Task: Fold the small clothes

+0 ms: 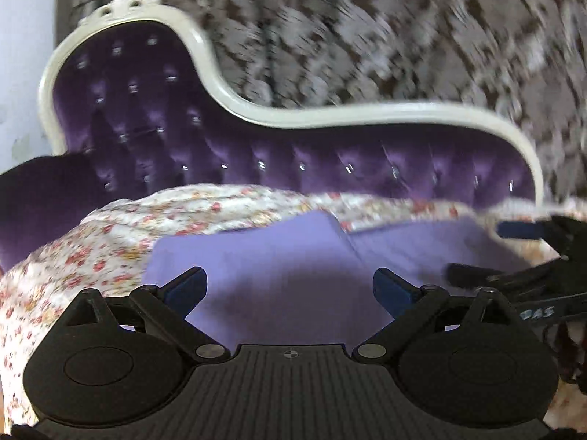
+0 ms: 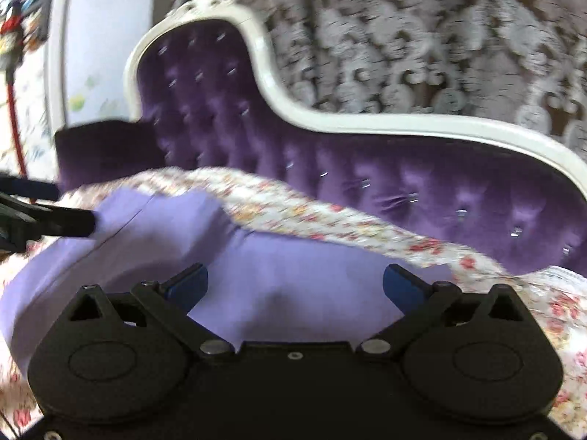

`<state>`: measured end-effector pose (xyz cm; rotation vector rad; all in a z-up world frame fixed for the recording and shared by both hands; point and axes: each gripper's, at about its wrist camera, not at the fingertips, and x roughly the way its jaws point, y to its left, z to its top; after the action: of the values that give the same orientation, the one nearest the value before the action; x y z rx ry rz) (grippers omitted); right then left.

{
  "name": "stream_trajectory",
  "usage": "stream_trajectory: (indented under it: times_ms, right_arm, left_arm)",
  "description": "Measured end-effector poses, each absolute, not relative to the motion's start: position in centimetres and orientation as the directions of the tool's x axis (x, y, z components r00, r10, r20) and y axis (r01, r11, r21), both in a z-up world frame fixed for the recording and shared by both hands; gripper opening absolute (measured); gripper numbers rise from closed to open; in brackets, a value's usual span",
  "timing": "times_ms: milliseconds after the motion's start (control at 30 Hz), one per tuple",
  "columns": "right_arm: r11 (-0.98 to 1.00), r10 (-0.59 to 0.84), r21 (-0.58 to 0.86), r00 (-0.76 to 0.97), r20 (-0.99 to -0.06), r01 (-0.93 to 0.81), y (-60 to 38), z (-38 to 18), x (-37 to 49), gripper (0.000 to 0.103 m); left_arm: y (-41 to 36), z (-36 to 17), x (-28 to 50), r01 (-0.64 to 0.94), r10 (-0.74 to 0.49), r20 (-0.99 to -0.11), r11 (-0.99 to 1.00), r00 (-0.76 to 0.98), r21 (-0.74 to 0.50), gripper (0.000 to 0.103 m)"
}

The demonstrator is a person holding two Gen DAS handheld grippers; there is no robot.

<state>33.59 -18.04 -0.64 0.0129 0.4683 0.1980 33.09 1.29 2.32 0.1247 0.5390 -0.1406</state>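
A lavender garment (image 1: pixel 279 256) lies flat on a floral sheet (image 1: pixel 73 256); it also shows in the right wrist view (image 2: pixel 286 275). A fold or seam line runs across it. My left gripper (image 1: pixel 290 286) is open and empty, its blue-padded fingers spread just above the near part of the garment. My right gripper (image 2: pixel 295 284) is open and empty over the garment's right half. The right gripper also shows at the right edge of the left wrist view (image 1: pixel 513 245). The left gripper shows at the left edge of the right wrist view (image 2: pixel 55 212), over the garment's left end.
A purple tufted sofa back (image 1: pixel 256 154) with a white curved frame (image 1: pixel 330 117) rises behind the sheet. Patterned grey-brown curtains (image 1: pixel 367 36) hang behind it. A dark purple armrest (image 2: pixel 102 150) stands at the left. Both views are motion-blurred.
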Motion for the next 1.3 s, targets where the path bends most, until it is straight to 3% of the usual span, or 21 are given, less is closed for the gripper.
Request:
stream_trajectory:
  times_ms: [167, 267, 500, 767, 1300]
  right_arm:
    - [0.981, 0.181, 0.039, 0.83, -0.528, -0.189, -16.0, -3.3, 35.6, 0.102]
    - [0.986, 0.154, 0.041, 0.81, -0.565, -0.159, -16.1, -5.0, 36.5, 0.102]
    - [0.991, 0.128, 0.117, 0.782, -0.61, -0.07, -17.9, -6.6, 37.6, 0.102]
    - [0.992, 0.121, 0.104, 0.765, -0.633, -0.071, -17.6, -7.0, 37.5, 0.102]
    - [0.993, 0.114, 0.099, 0.749, -0.652, -0.065, -17.4, -7.5, 37.9, 0.102]
  left_arm:
    - [1.3, -1.4, 34.9, 0.152, -0.041, -0.606, 0.979, 0.794, 0.133, 0.098]
    - [3.6, -3.8, 36.1, 0.105, -0.028, -0.642, 0.991, 0.766, 0.082, 0.101]
    - [5.4, -4.4, 36.5, 0.057, -0.015, -0.621, 0.997, 0.784, 0.048, 0.103]
    - [9.9, -5.2, 38.4, -0.082, -0.003, -0.661, 0.992, 0.751, -0.098, 0.103]
    - [8.1, -6.2, 38.3, -0.089, 0.057, -0.649, 0.996, 0.758, -0.017, 0.103]
